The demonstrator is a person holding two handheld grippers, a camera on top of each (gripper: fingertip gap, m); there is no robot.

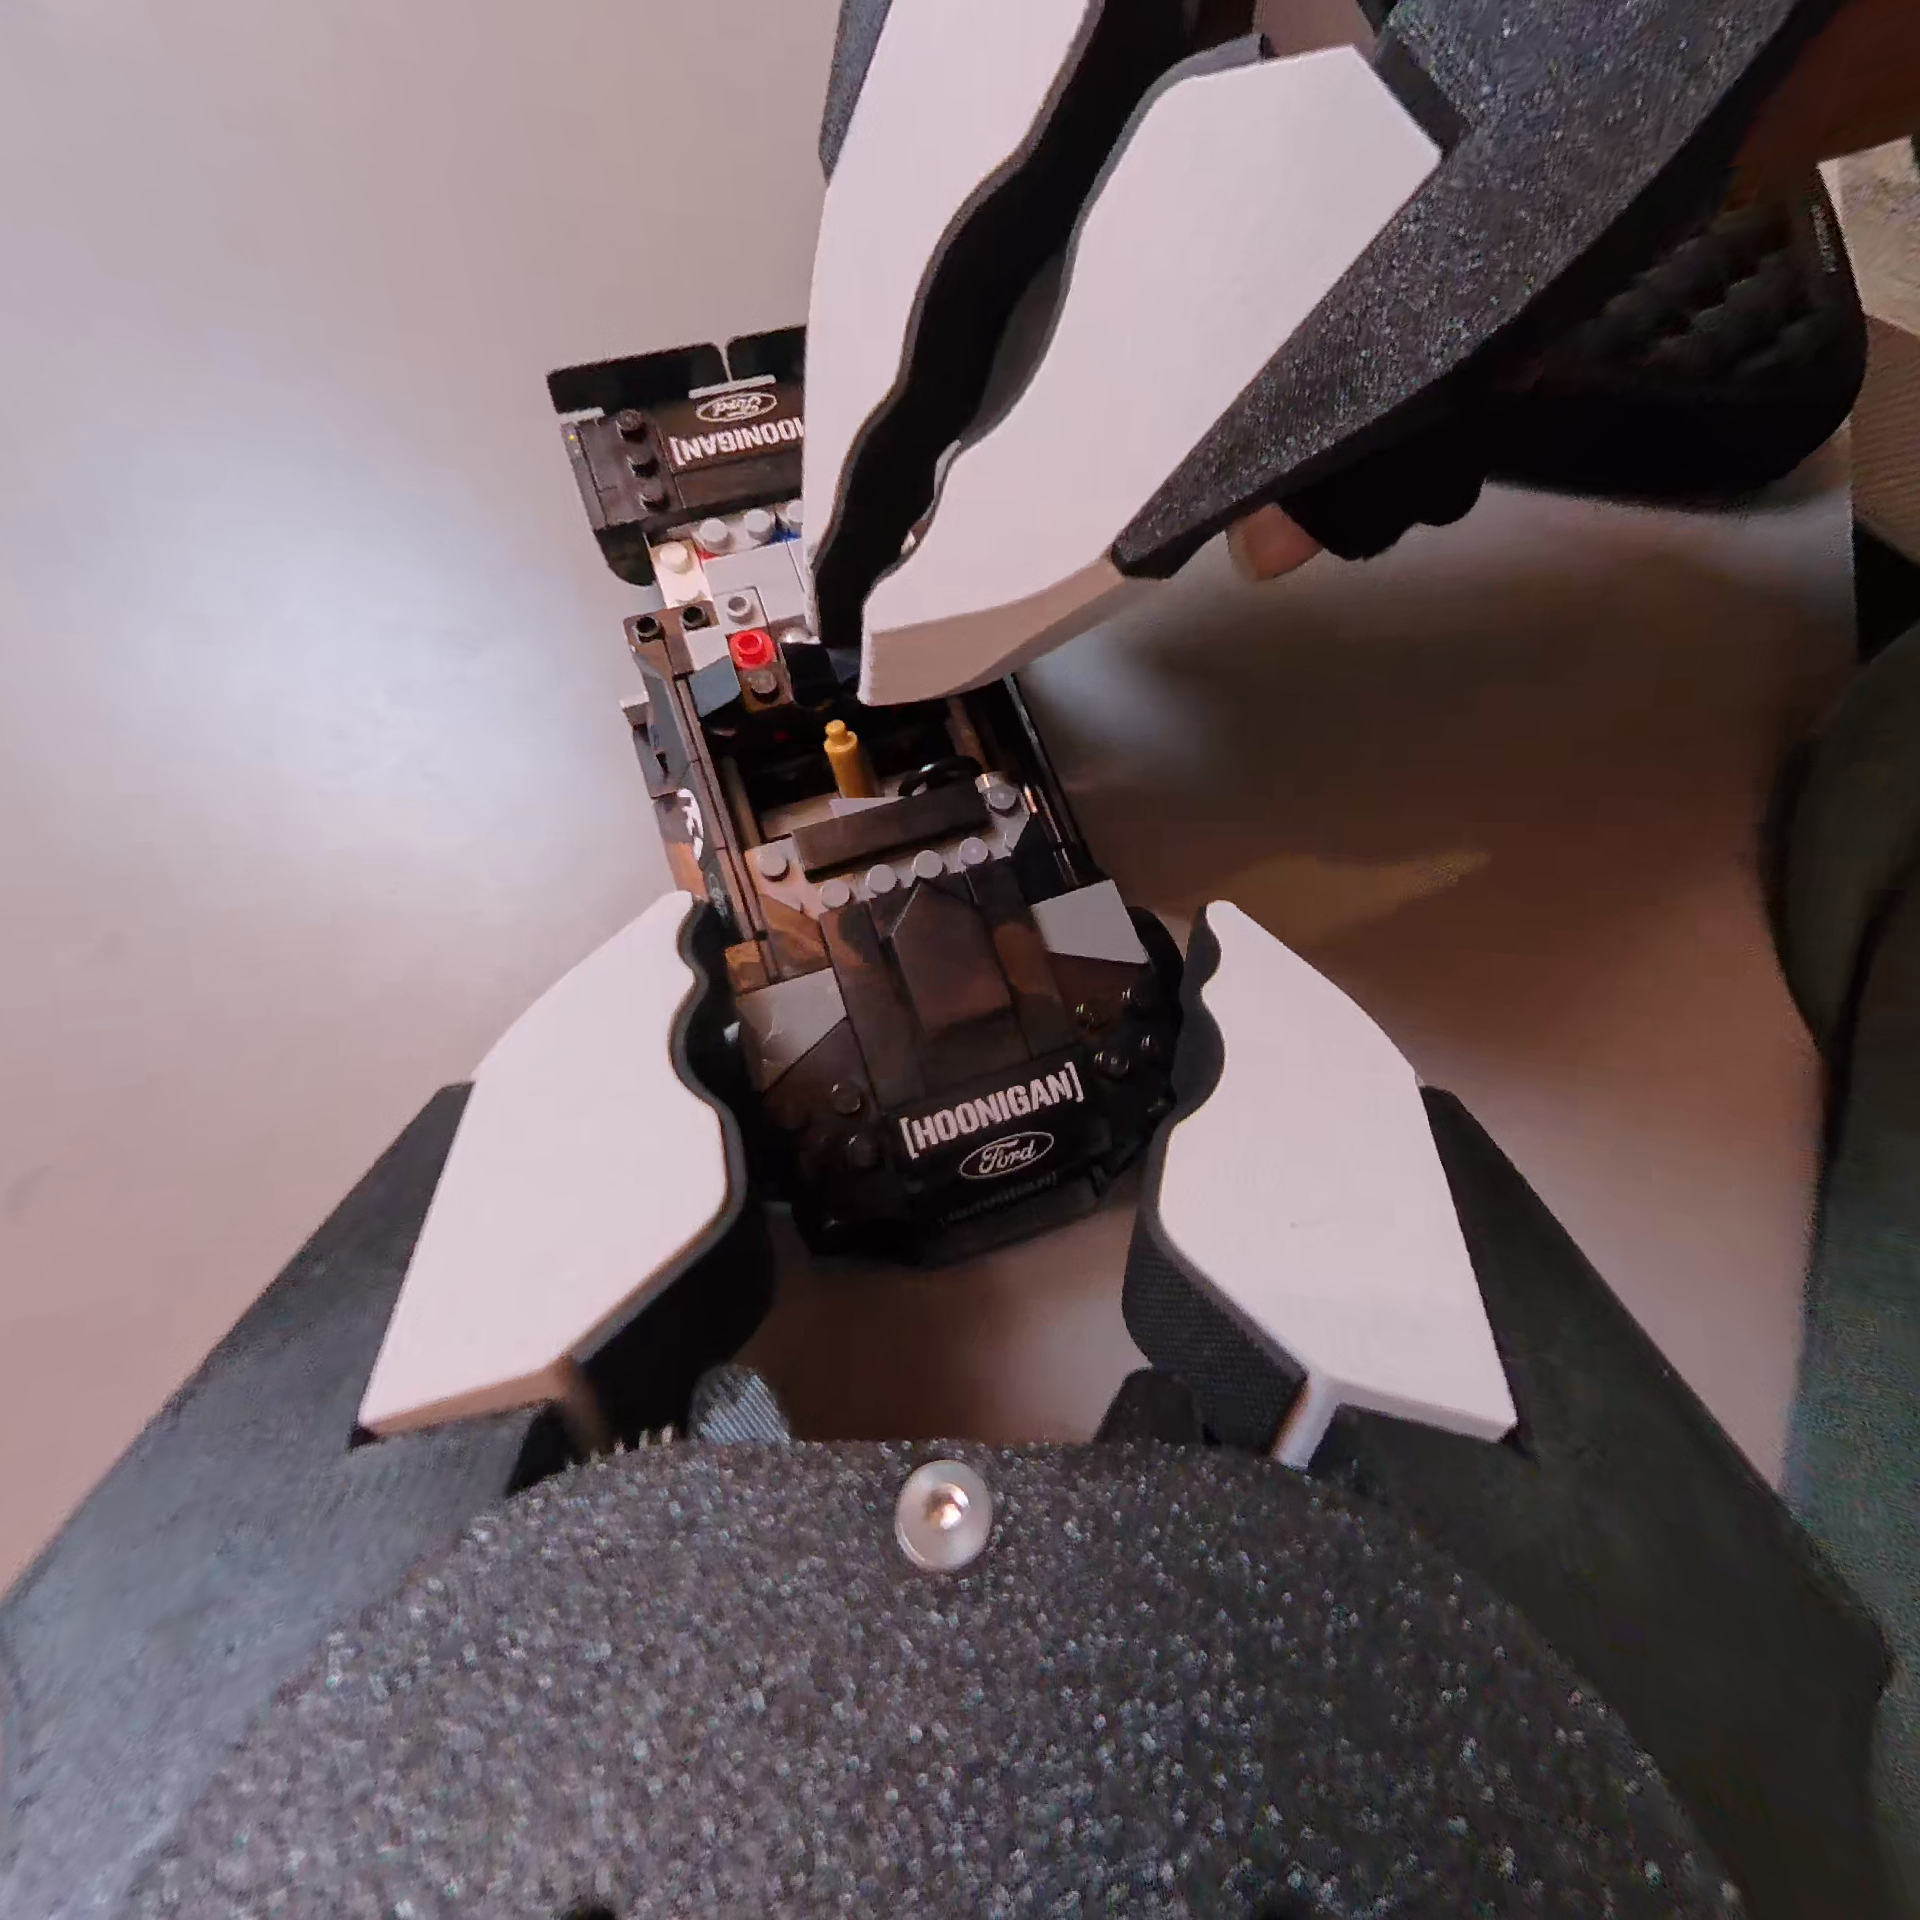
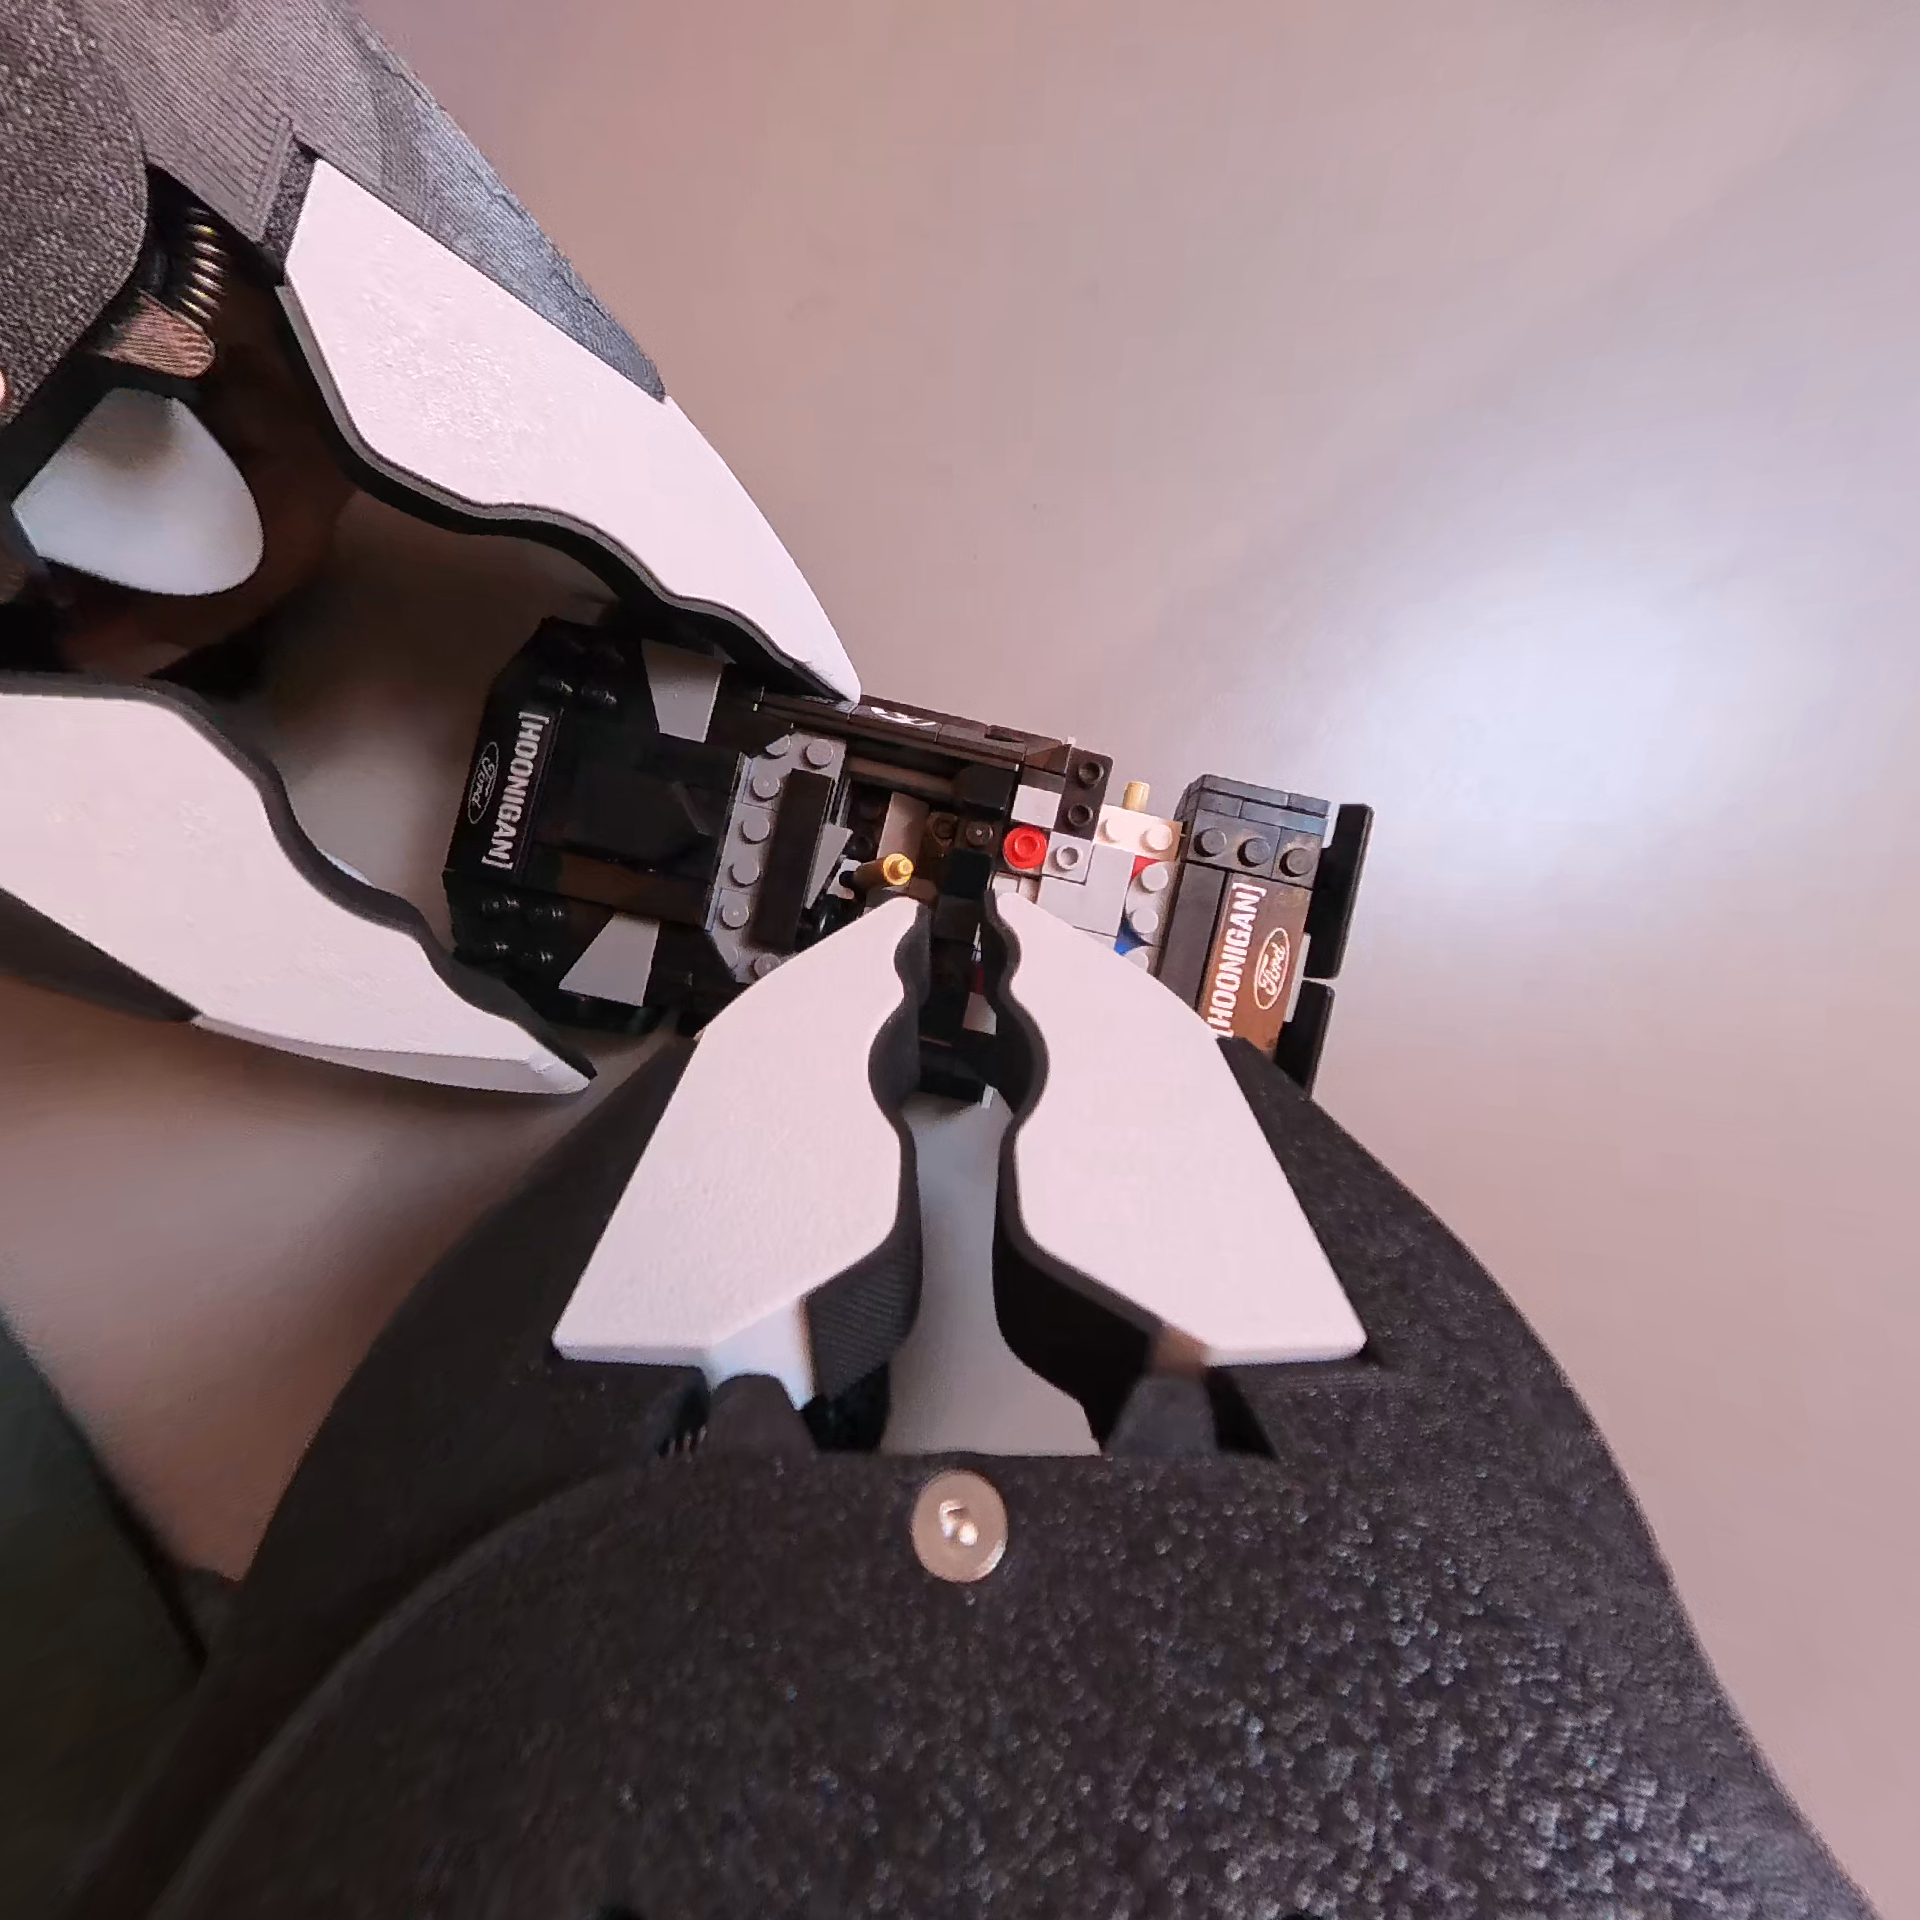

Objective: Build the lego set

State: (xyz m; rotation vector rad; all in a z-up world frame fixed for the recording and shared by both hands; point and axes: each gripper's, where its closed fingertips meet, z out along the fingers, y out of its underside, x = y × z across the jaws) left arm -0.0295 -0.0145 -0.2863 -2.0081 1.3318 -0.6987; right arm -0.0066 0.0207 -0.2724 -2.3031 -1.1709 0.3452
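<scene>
While the left gripper (image 1: pixel 940 1039) clamps the lego car (image 1: pixel 914 997) nose-first (long axis running away), the right gripper (image 2: pixel 954 914), nearly closed on a small black piece (image 2: pixel 961 883), hangs over the open cockpit.

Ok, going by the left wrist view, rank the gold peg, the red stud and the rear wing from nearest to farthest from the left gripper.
From the left gripper, clamped on the car's front:
1. Gold peg, upright in the open cabin.
2. Red stud, just behind the cabin, slightly left.
3. Rear wing, at the car's far end.
</scene>
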